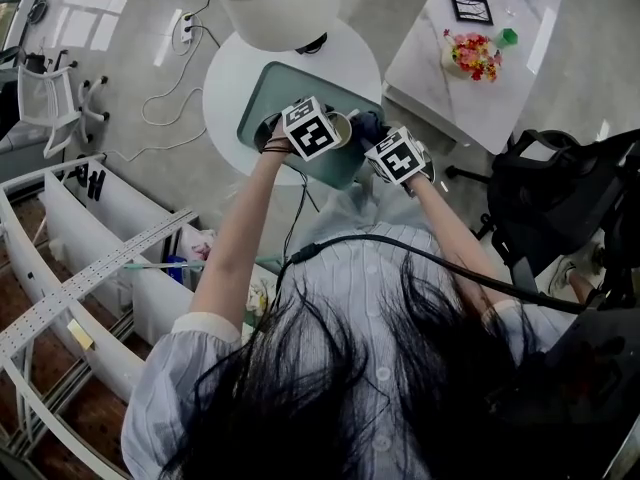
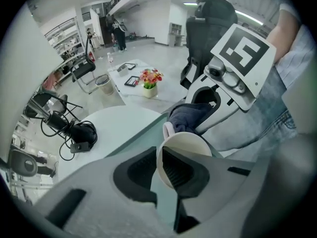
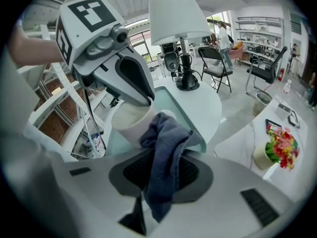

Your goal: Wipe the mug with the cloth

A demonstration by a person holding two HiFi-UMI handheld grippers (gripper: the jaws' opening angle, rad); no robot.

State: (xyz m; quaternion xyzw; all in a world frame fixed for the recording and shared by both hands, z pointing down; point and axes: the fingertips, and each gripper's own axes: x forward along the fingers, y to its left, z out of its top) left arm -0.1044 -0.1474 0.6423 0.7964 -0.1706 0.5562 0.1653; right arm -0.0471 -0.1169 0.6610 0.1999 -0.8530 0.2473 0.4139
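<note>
In the head view, both forearms are reaching forward and converging over a green tray point(image 1: 262, 96) on a round white surface point(image 1: 222, 93). The left gripper point(image 1: 320, 131) and right gripper point(image 1: 385, 146) are sitting close together, marker cubes facing up. The pale mug point(image 1: 342, 128) is showing between them, with the dark cloth point(image 1: 368, 124) just beside it on the right.

In the left gripper view, the left gripper point(image 2: 161, 170) is clamping the mug point(image 2: 190, 143) by its wall, one of the jaws inside the rim and the other outside. The mug is tilting away from the camera above the tray point(image 2: 143, 135). Beyond it the cloth point(image 2: 188, 115) is touching the mug's far side, carried by the right gripper point(image 2: 210, 105).

In the right gripper view, the right gripper point(image 3: 161, 175) is pinching the blue-grey cloth point(image 3: 166, 148), jaws clenched on its hanging fold. The bunched upper end is pressing against the mug point(image 3: 130, 124), which the left gripper point(image 3: 134, 90) is holding from above.
</note>
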